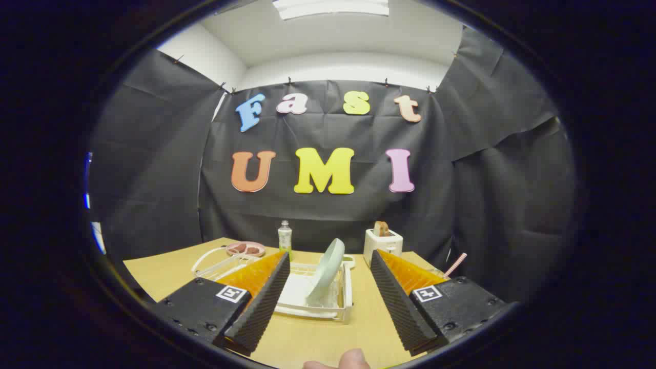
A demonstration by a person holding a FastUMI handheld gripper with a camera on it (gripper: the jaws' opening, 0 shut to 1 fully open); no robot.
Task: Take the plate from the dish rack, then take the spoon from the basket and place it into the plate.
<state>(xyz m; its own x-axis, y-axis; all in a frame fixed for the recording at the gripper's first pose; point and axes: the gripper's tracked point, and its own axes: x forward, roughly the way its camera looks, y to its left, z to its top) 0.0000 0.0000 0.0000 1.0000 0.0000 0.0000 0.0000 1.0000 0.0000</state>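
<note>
Standing in one dish rack (pixel 342 302), one plate (pixel 326 270), gripper (pixel 328 266) jaws apart, one bottle (pixel 285 237)

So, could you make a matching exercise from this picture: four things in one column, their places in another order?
1. plate
2. bottle
3. toaster
4. gripper

a. beyond the rack, left of the toaster
b. leaning in the dish rack
c. jaws open, nothing between them
d. far table edge, bread inside

Pairs: 1-b, 2-a, 3-d, 4-c
</note>
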